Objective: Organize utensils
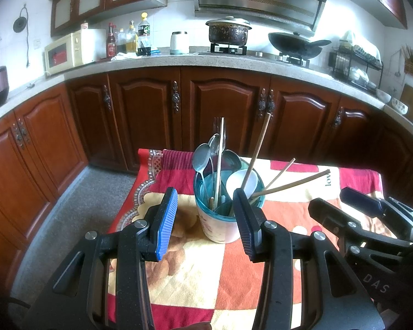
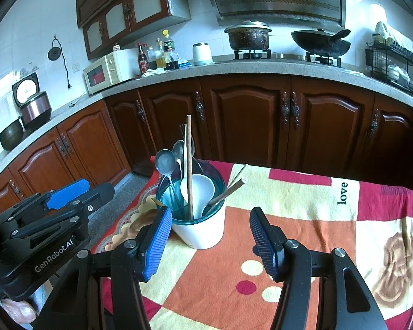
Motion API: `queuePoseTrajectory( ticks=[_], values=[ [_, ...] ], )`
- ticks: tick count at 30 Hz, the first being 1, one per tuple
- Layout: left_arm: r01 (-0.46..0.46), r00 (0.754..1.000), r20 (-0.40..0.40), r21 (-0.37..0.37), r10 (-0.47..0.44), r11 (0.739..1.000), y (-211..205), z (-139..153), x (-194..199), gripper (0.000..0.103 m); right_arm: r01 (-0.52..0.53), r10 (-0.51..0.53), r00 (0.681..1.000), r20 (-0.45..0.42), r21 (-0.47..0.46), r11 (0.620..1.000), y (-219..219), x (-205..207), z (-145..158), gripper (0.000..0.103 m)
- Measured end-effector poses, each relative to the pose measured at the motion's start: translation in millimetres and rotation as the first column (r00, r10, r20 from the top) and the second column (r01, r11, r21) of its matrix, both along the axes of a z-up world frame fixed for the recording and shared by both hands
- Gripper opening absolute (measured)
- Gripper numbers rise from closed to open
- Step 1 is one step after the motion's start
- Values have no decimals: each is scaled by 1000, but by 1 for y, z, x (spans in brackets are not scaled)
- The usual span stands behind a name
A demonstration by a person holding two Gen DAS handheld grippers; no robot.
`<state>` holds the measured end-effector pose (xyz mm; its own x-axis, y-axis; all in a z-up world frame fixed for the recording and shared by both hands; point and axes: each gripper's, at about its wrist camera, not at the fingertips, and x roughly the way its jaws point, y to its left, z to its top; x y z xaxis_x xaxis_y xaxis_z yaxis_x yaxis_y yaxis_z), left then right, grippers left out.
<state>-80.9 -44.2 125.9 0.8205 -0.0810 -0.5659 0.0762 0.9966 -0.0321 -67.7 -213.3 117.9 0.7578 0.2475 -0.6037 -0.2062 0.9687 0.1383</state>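
Utensils are standing gathered in one holder [image 1: 220, 214] w/ a teal rim, sitting on the blanket-covered surface [image 1: 206, 275] in a home kitchen. Metal spoons [image 1: 202, 158], a white ladle [image 1: 241, 183], a fork and a long wooden stick [image 1: 257, 151] are all pointing up out of the cup, while two pale chopsticks [image 1: 291, 183] are leaning out over the rim toward 2 o'clock. Nothing loose is showing on the cloth in either view, so the sorting is looking close to done, as far as can be judged; whether more pieces are waiting out of frame can't be told.

Left claw [image 1: 205, 220] is hovering w/ jaws standing wide apart, empty, the holder sitting just beyond and between the pads at 12 o'clock. Right claw [image 2: 210, 240] is hanging at roughly the same tilt, jaws also wide and holding nothing, the holder lying at about 11 o'clock from its centre. In the right-wrist view the left tool is sitting at 9 o'clock, clear of the cup; in the left-wrist view the right tool is showing at 3 o'clock.

What's likely left, approx.: straightening the splayed chopsticks so they're standing upright w/ the rest, or simply backing both tools away.
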Motion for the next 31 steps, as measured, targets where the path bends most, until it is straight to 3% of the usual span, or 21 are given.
queuePoseTrajectory(
  ticks=[31],
  values=[
    [10,1000,-1,-9,-10,1000,-5,-8,1,41,-3,3,1000,-27,2,1000,-4,1,-11,57]
  ],
)
